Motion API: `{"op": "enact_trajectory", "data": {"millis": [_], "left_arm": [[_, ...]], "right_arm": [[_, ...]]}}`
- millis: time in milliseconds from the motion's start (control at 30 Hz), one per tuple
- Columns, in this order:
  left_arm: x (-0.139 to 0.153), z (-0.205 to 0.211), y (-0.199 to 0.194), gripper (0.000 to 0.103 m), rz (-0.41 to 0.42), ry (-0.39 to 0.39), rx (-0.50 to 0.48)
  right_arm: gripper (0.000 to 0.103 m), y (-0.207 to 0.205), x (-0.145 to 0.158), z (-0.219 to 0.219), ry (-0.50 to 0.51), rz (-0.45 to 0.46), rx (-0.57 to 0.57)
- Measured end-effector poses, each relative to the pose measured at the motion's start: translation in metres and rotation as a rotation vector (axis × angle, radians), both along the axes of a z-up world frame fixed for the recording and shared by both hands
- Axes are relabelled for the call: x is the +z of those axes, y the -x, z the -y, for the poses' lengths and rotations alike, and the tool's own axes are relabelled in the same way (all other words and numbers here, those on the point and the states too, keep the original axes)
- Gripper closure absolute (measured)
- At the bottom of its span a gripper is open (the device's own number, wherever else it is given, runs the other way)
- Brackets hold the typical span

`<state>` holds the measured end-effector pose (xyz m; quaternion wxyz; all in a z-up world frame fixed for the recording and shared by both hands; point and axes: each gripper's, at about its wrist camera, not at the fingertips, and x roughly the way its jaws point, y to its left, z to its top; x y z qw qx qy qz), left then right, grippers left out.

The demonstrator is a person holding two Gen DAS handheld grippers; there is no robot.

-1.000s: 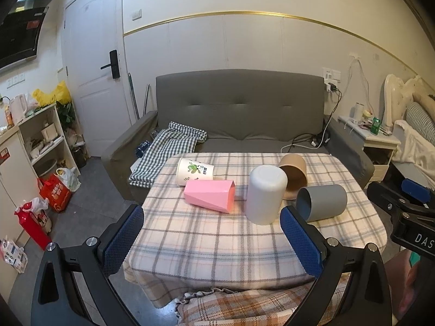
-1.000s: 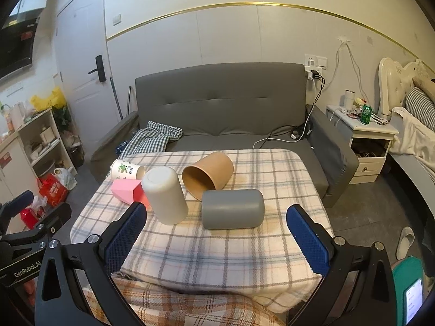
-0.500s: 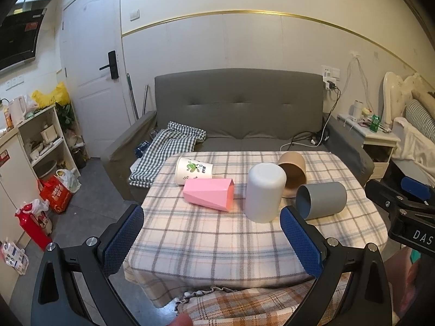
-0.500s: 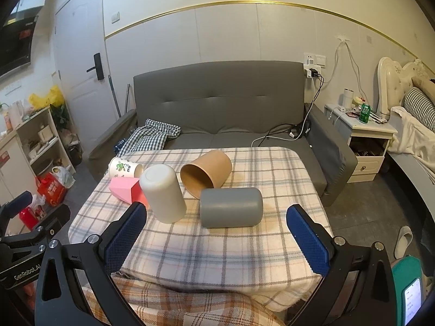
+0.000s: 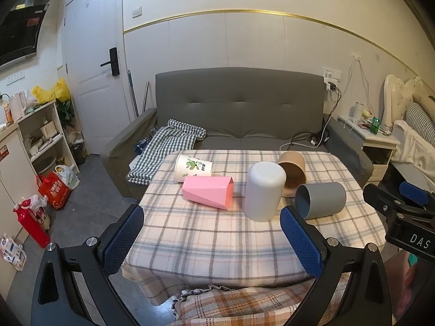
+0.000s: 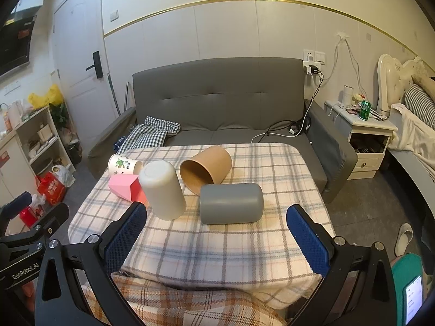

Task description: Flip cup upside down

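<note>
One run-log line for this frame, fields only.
left gripper: open, empty | right gripper: open, empty | white cup: upside down | grey cup: on side

Surface [image 6: 244, 244]: woven plaid cloth, soft, matt. White cup [image 6: 163, 190] and grey cup [image 6: 231, 203]: smooth matt plastic. Brown cup [image 6: 209, 167]: kraft paper, dull. Printed cup [image 5: 193, 167]: coated paper. Pink cup [image 5: 208, 195]: faceted, satin plastic. Right hand-held gripper [image 6: 217, 239] pads [image 6: 307, 241]: blue textured rubber, black frame.
</note>
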<state>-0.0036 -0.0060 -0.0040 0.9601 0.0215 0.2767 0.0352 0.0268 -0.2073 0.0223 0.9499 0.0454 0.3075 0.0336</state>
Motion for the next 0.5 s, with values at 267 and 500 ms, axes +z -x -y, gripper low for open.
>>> {"op": "enact_trajectory", "data": {"millis": [267, 500], "left_arm": [[0.0001, 0.0007, 0.0010, 0.000, 0.002, 0.007, -0.006], [0.0000, 0.0009, 0.0023, 0.000, 0.002, 0.011, -0.011]], "right_arm": [[0.000, -0.0008, -0.0010, -0.0006, 0.000, -0.003, -0.001], [0.000, -0.0002, -0.0024, -0.0005, 0.000, -0.004, -0.001]]}}
